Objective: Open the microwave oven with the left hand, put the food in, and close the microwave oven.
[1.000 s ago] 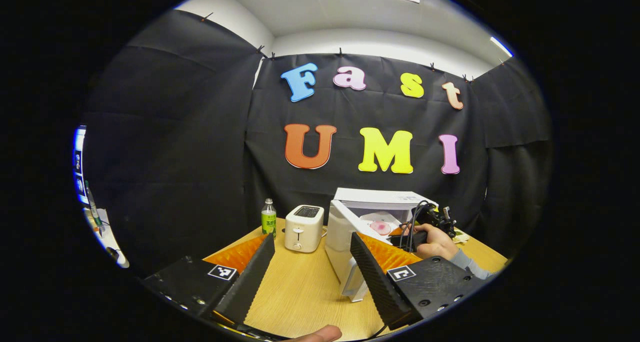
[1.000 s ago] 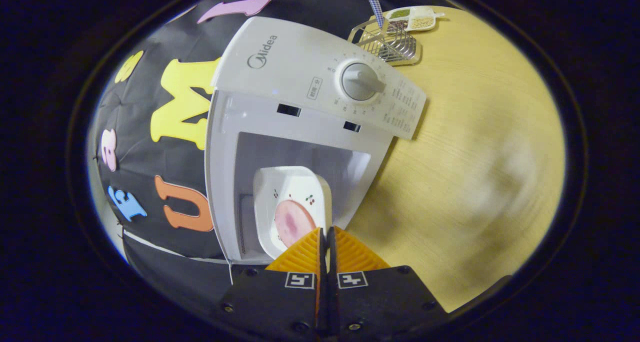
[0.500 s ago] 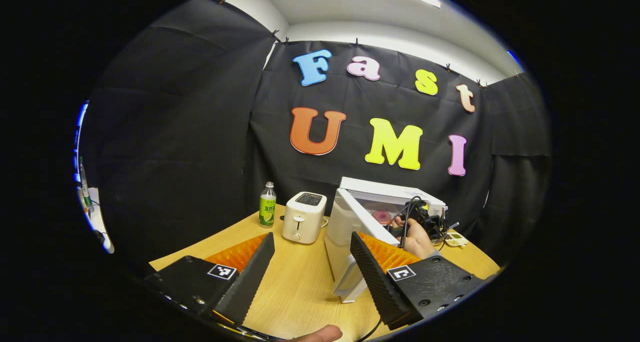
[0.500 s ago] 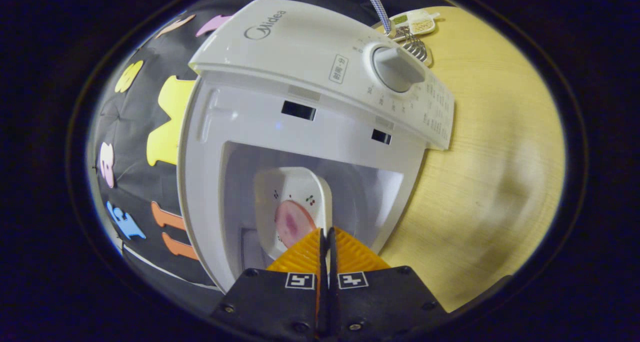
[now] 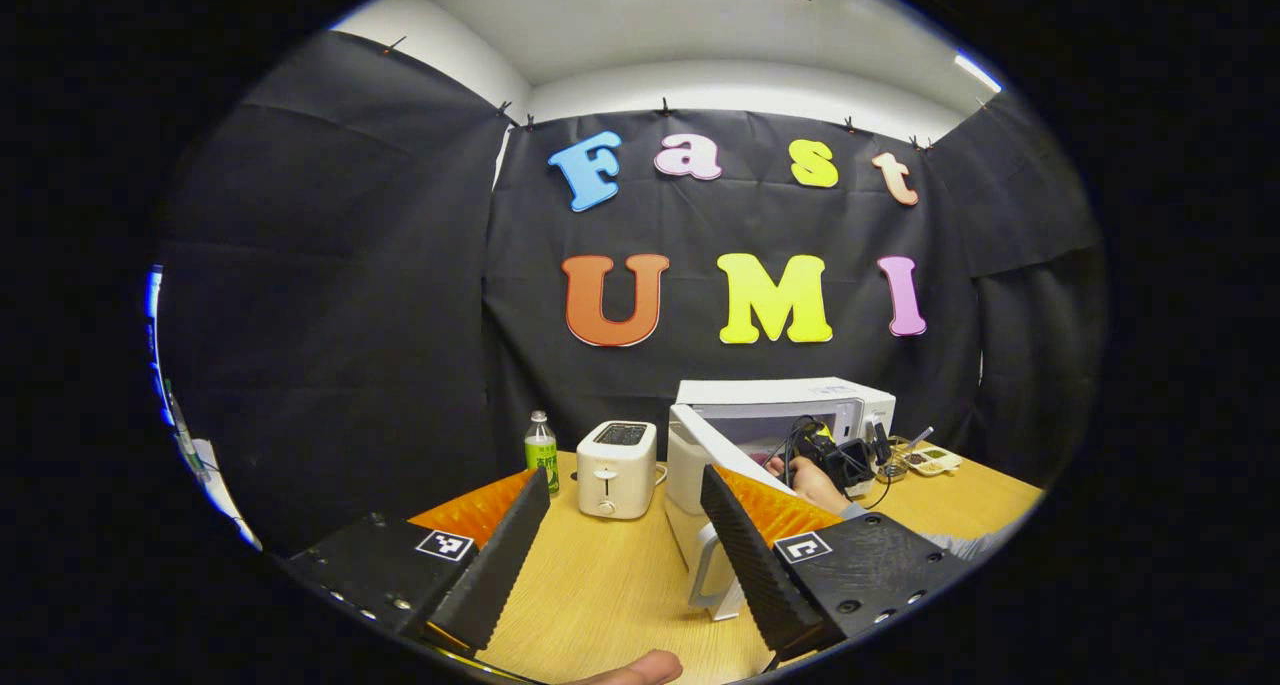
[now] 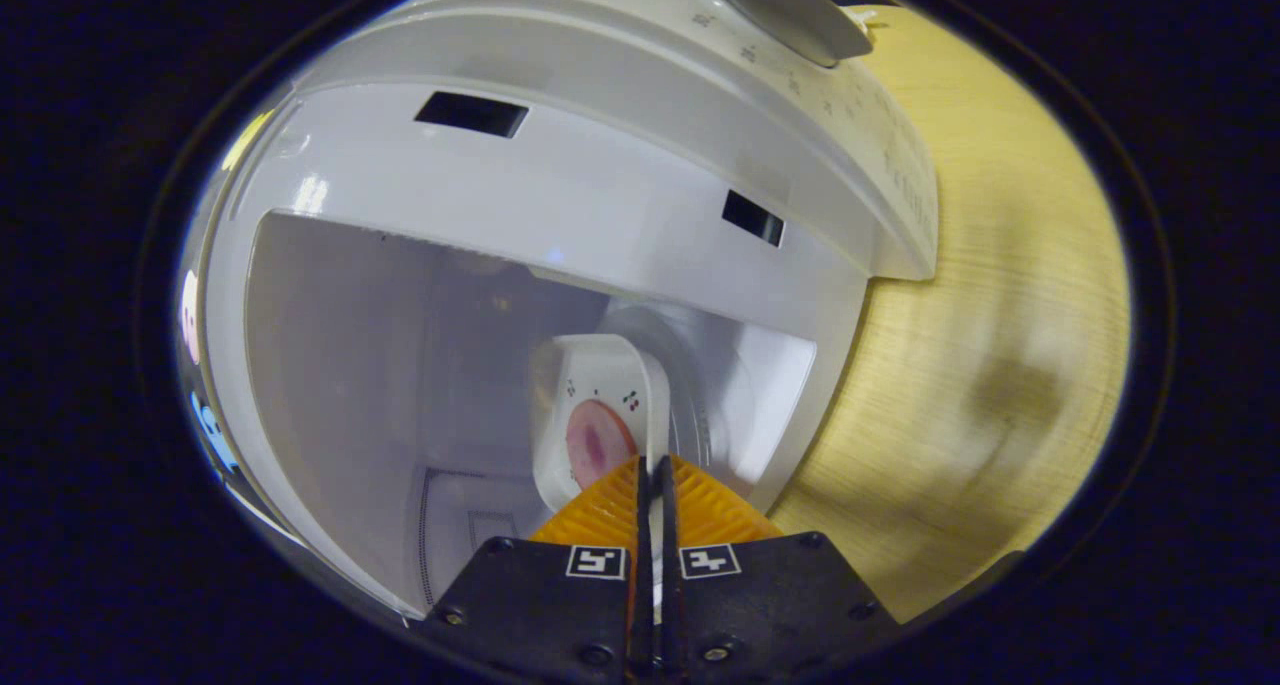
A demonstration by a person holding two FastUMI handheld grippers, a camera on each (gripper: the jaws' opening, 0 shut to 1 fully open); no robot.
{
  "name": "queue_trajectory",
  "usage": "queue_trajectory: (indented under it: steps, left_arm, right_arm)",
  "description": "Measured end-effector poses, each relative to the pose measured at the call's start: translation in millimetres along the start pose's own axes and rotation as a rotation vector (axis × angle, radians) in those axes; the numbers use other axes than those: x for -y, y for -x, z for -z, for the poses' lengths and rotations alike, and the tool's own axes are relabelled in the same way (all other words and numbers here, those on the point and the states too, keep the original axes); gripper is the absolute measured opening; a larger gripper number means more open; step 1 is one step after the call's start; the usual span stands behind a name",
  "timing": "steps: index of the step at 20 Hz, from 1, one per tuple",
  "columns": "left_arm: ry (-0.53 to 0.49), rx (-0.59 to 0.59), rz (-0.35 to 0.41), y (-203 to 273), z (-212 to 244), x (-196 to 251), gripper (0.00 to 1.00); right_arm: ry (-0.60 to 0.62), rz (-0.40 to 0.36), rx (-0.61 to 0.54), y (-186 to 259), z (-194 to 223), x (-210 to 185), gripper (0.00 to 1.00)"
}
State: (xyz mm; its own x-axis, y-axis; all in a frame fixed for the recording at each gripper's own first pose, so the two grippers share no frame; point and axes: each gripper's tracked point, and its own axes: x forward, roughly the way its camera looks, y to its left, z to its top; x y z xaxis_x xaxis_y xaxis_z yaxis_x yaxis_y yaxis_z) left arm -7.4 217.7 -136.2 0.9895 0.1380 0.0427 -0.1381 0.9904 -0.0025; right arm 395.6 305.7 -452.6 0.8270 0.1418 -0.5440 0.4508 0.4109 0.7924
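The white microwave [image 5: 790, 402] stands on the wooden table with its door [image 5: 700, 485] swung open toward me. In the right gripper view its cavity [image 6: 400, 365] fills the frame, tilted sideways. My right gripper [image 6: 652, 465] is shut on the rim of a white plate [image 6: 600, 395] that carries a pink slice of food [image 6: 592, 443], and the plate is inside the opening. In the left gripper view a hand [image 5: 810, 480] holds that gripper at the microwave's mouth. My left gripper [image 5: 625, 505] hangs open over the table, short of the door, with nothing between its fingers.
A white toaster [image 5: 617, 455] and a green bottle [image 5: 541, 442] stand left of the microwave. A small tray of food [image 5: 930, 457] lies to its right. The microwave's dial [image 6: 790, 10] and control panel show at the top of the right gripper view. Bare table [image 6: 1000, 315] lies beside it.
My right gripper has carried the plate forward from the door opening into the cavity. The left gripper has stayed open, shifting only slightly.
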Motion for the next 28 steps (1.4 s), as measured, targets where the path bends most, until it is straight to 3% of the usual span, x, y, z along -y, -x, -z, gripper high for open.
queue_trajectory:
  steps: [8,11,13,14,24,28]
  left_arm:
    - [0.04,-0.01,0.006,0,6,-1,0.93]
    - [0.044,-0.011,0.005,3,6,-2,0.93]
    - [0.04,-0.018,-0.002,4,9,-5,0.93]
    - [0.04,-0.021,-0.003,4,10,-5,0.93]
    - [0.049,-0.024,-0.03,24,11,-14,0.93]
    - [0.05,-0.054,-0.027,31,21,-13,0.93]
  right_arm:
    - [0.07,-0.043,0.044,-1,-5,-8,0.16]
    - [0.117,-0.109,0.036,4,-1,-19,0.39]
    - [0.185,-0.164,0.054,11,-2,-32,0.84]
    - [0.244,-0.13,0.077,11,-1,-27,0.97]
    - [0.549,-0.159,0.222,68,-32,-22,0.99]
    - [0.626,-0.25,0.194,112,-37,-36,0.99]
